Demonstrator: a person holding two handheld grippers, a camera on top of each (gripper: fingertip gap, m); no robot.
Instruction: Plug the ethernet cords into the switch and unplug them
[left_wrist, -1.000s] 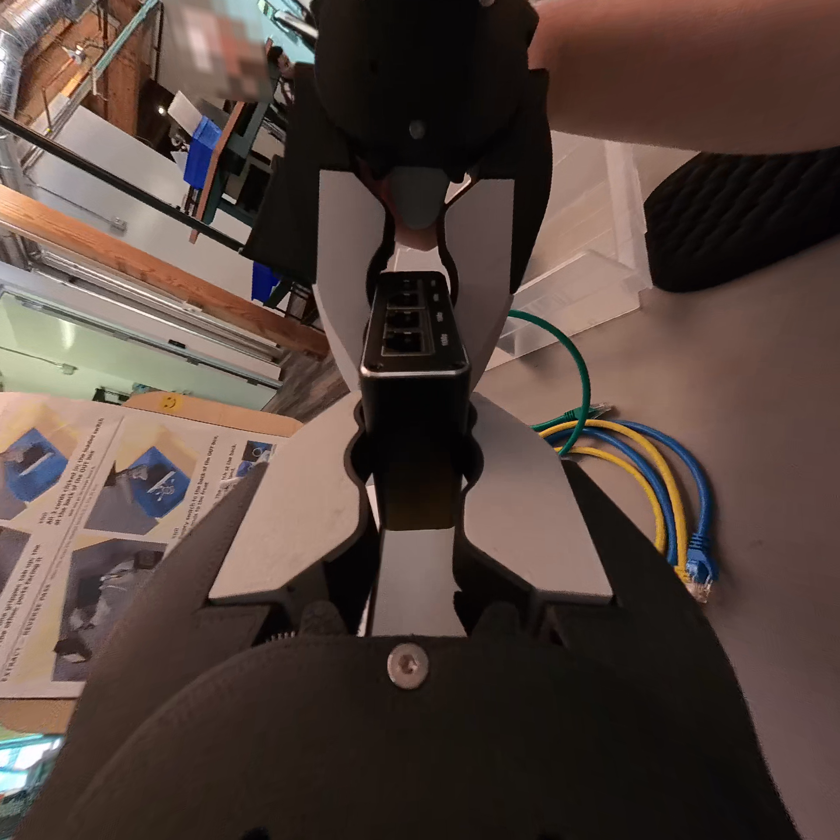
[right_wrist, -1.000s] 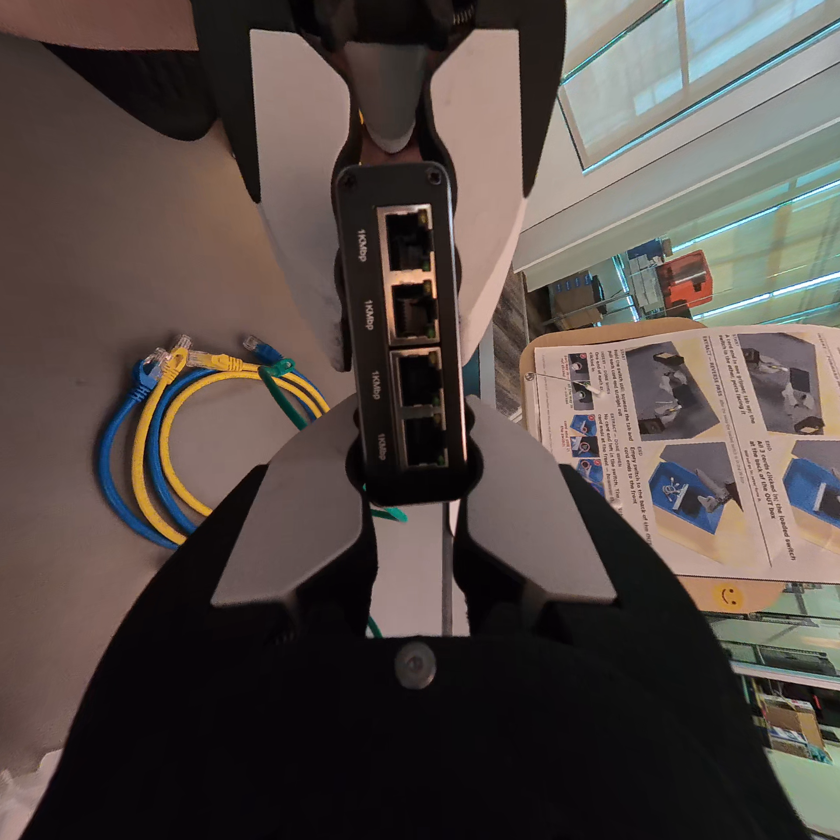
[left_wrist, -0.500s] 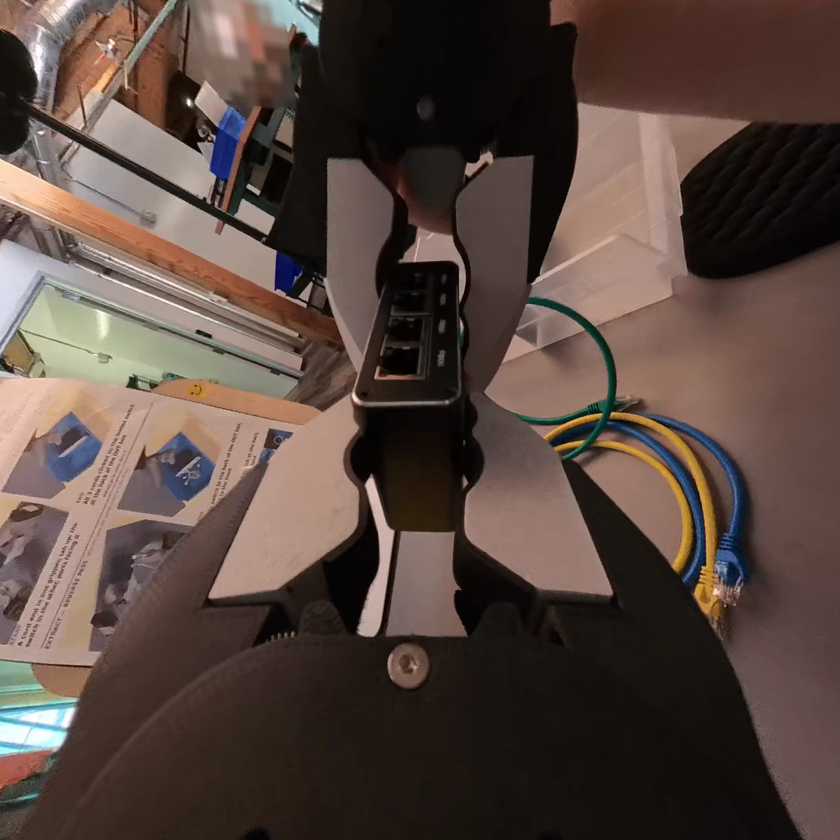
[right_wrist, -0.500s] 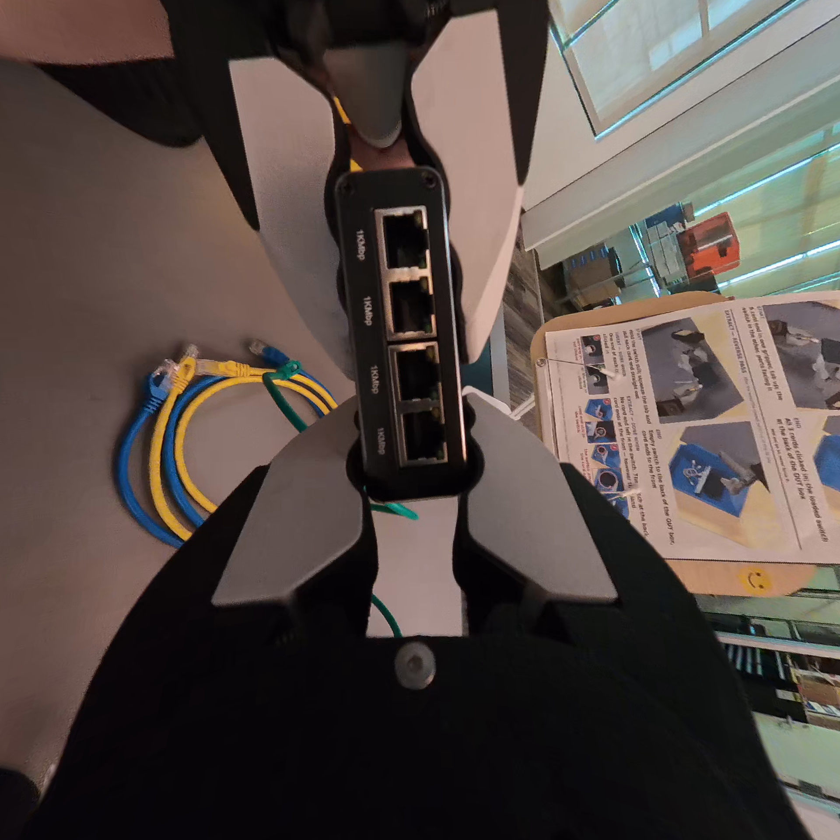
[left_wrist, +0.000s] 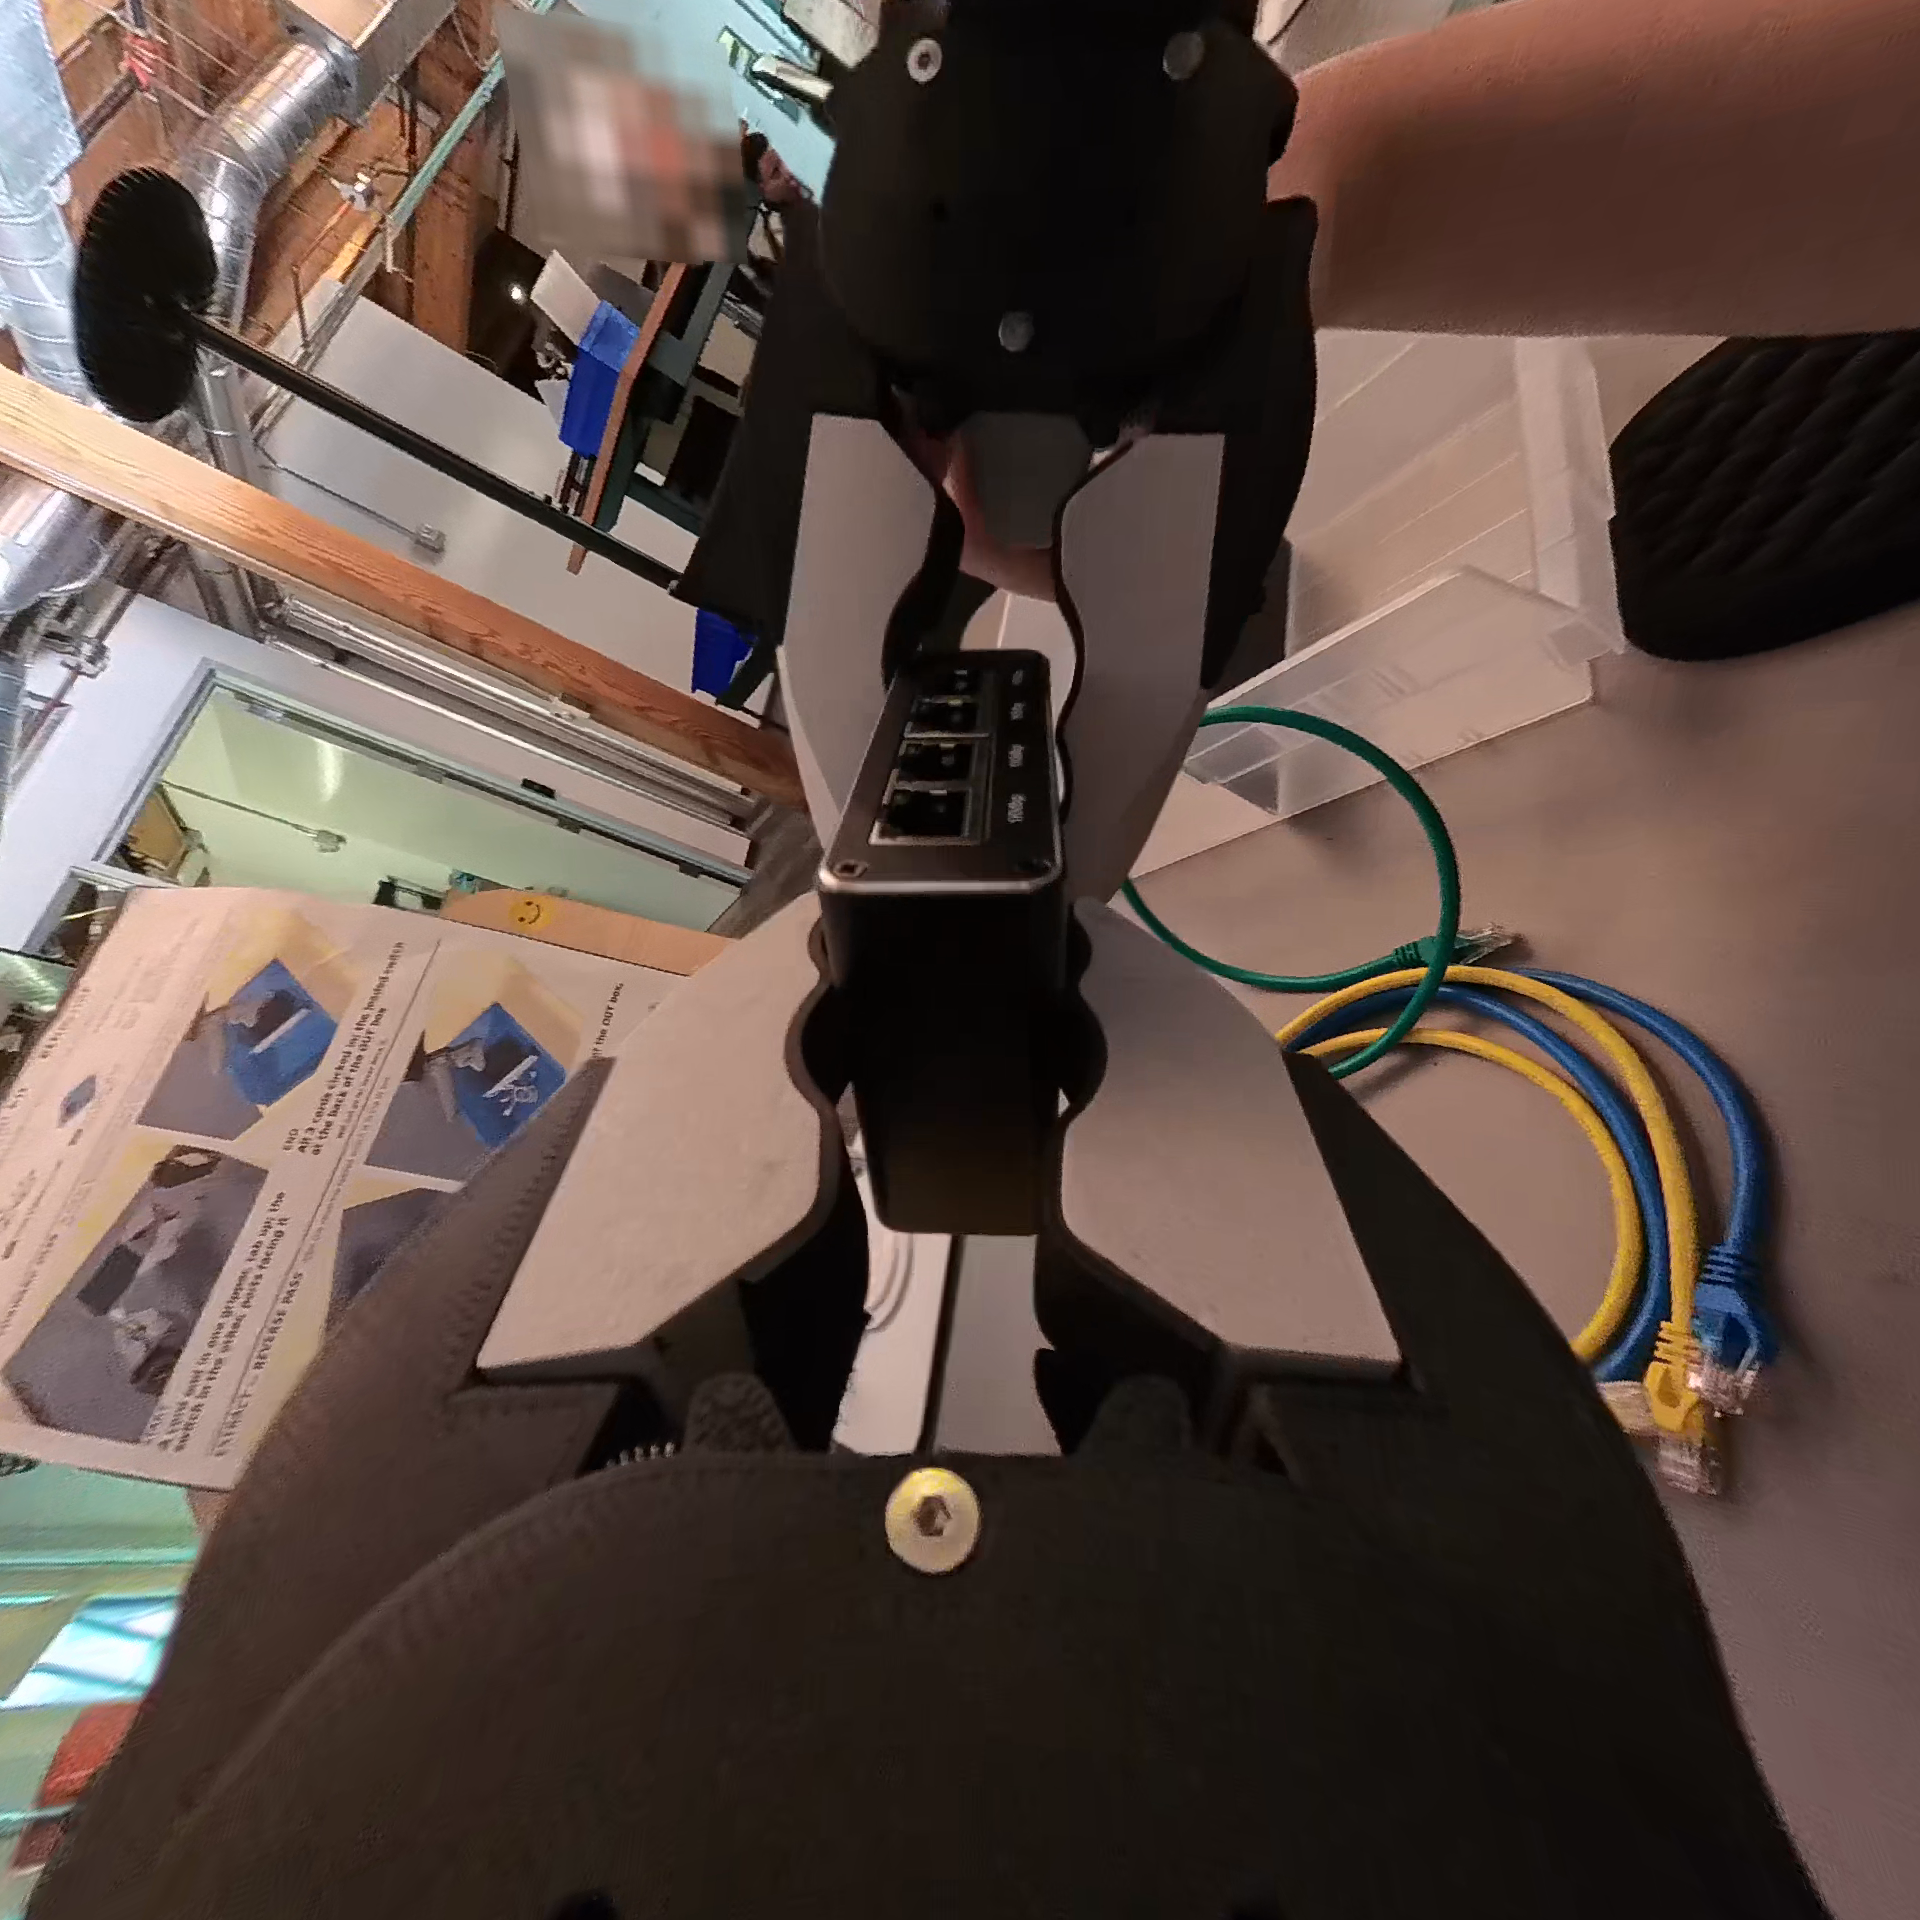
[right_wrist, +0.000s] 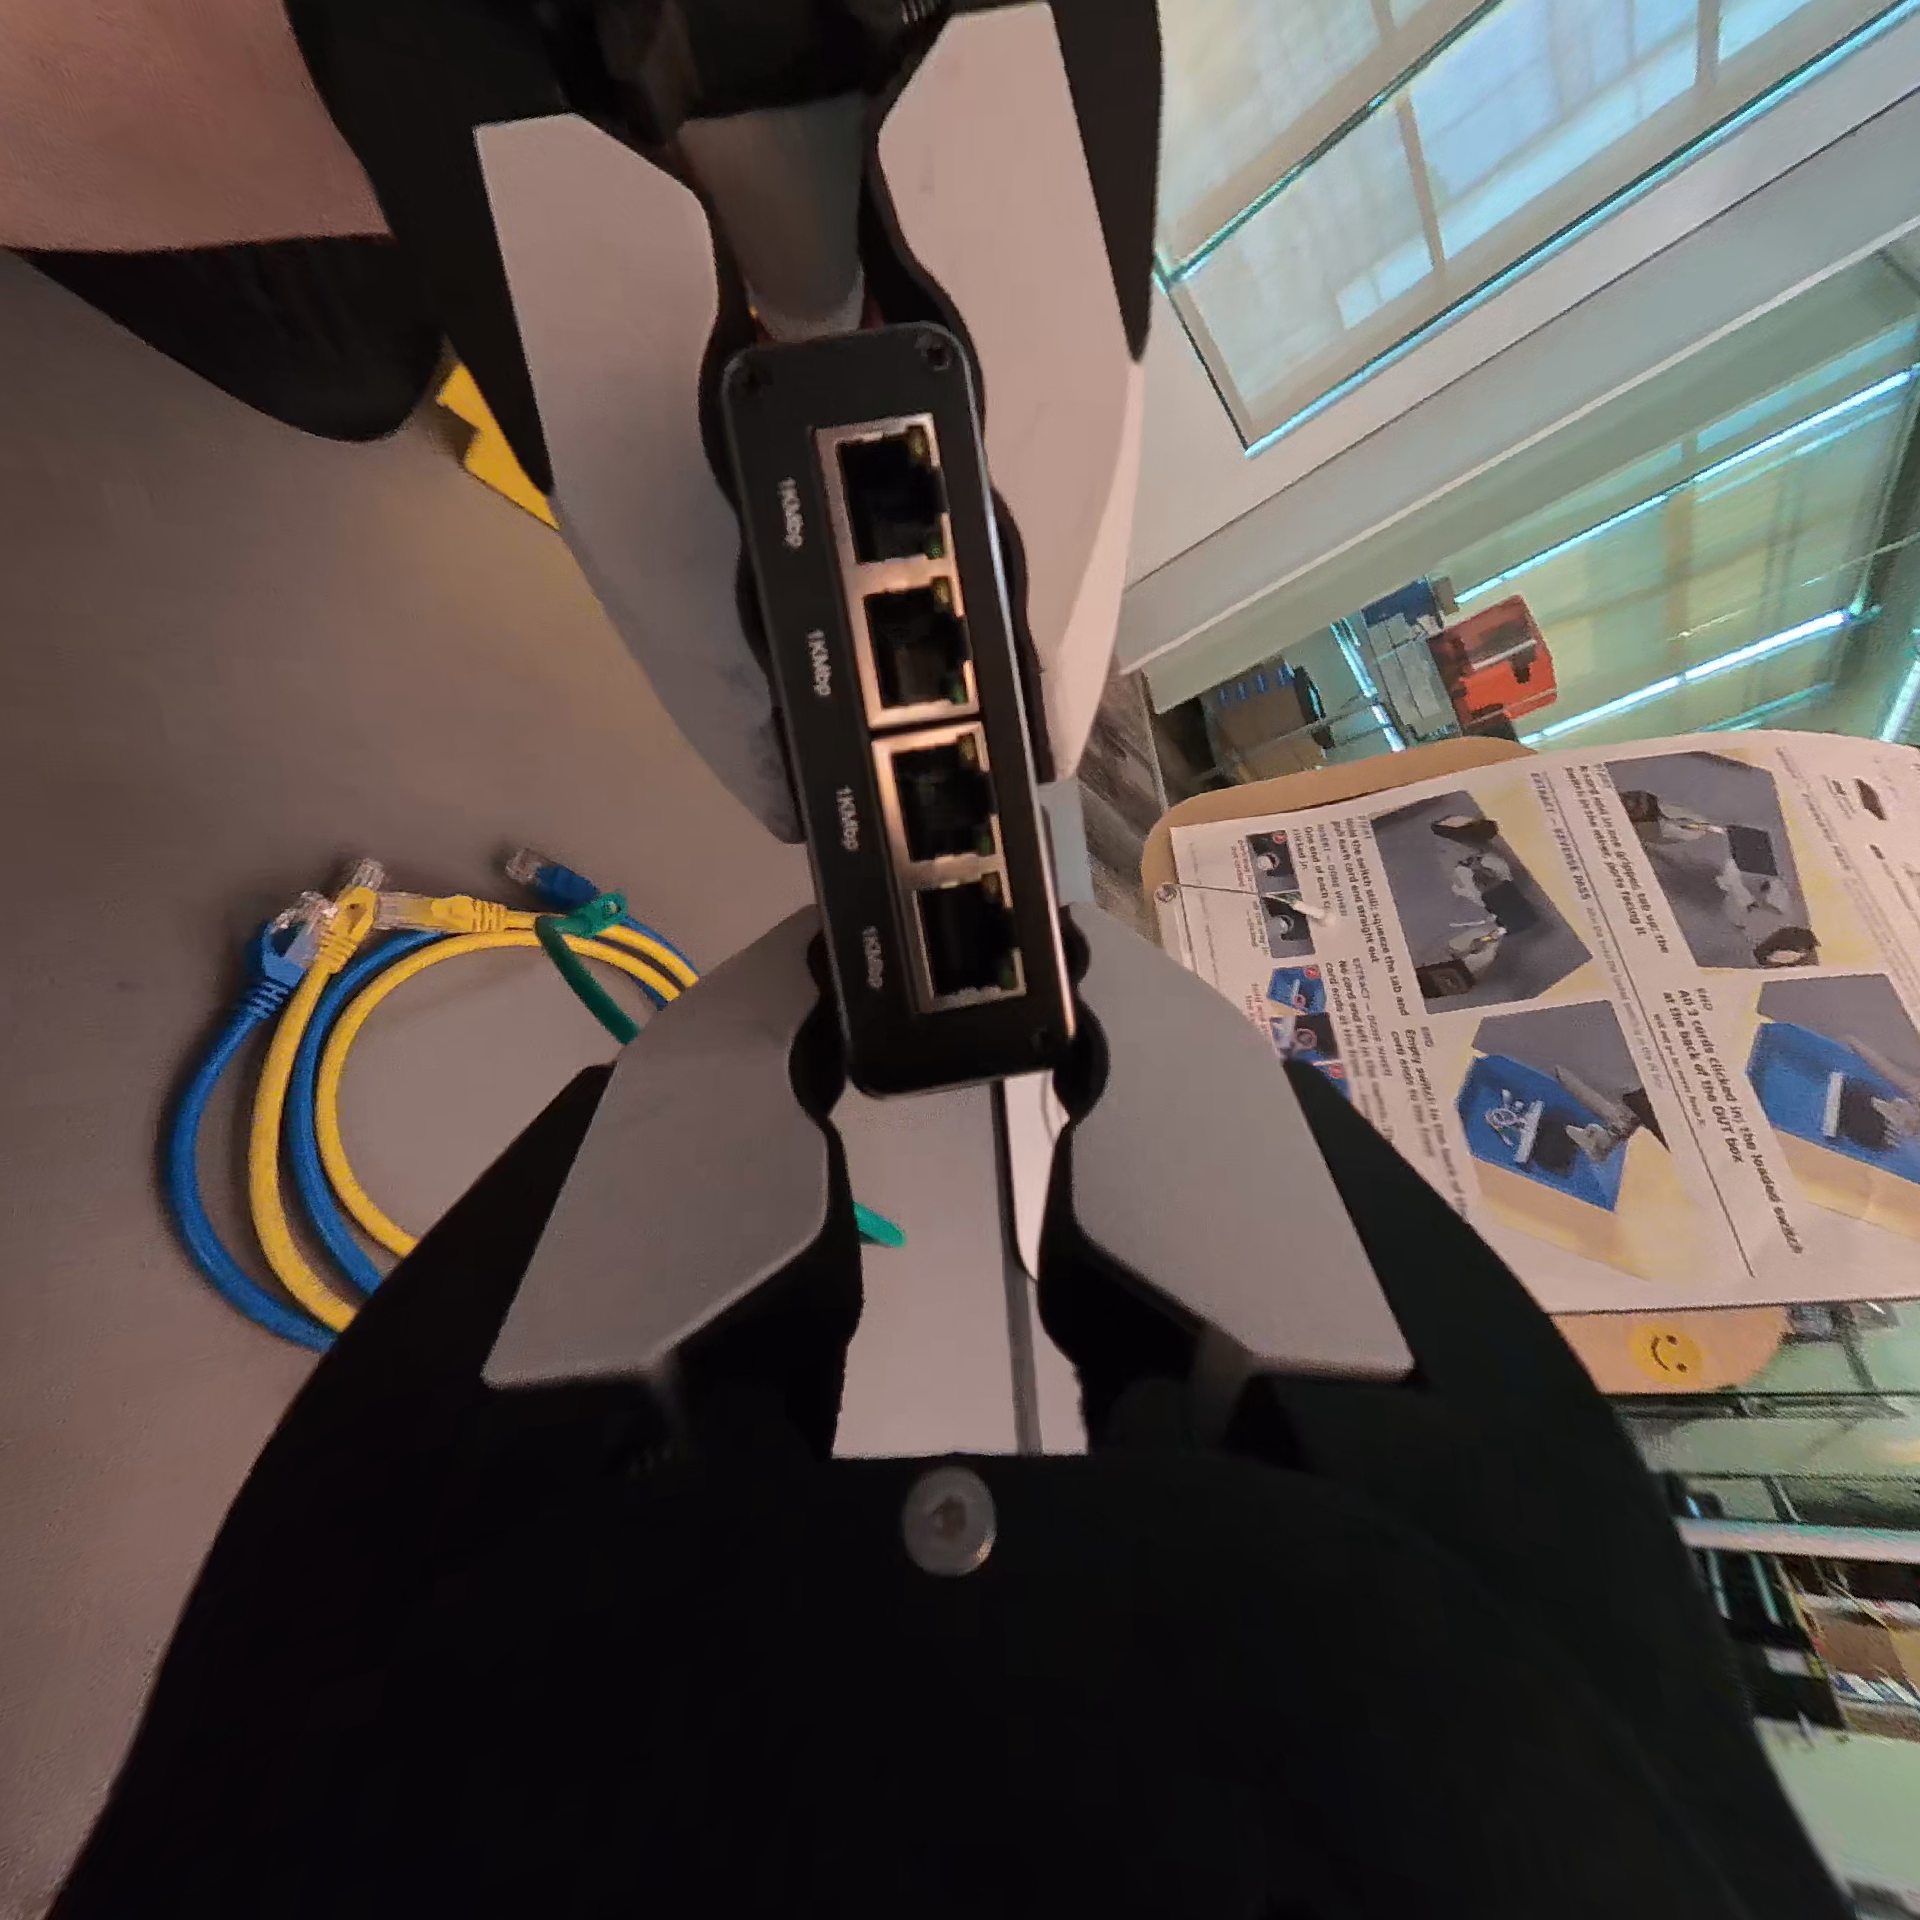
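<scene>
A black ethernet switch (left_wrist: 940, 997) with a row of empty ports is held in the air between both grippers. My left gripper (left_wrist: 940, 1049) is shut on its near end. My right gripper (right_wrist: 945, 1039) is shut on the other end, with the switch's port face (right_wrist: 904, 727) turned to its camera. The right gripper also shows at the top of the left wrist view (left_wrist: 997, 727). Blue and yellow ethernet cords (left_wrist: 1621, 1143) and a green cord (left_wrist: 1434, 862) lie loose on the grey table; they also show in the right wrist view (right_wrist: 312, 1091). No cord is plugged in.
A printed instruction sheet on cardboard (left_wrist: 260, 1143) stands at the table's edge, also in the right wrist view (right_wrist: 1610, 1039). A clear plastic bin (left_wrist: 1455, 582) and a black padded object (left_wrist: 1766, 499) sit behind the cords. A person's forearm (left_wrist: 1558, 187) reaches in above. The tips of both grippers are at nearly the same place.
The switch and both grippers have shifted and tilted a little together. Both grips hold as before. The cords on the table have not moved.
</scene>
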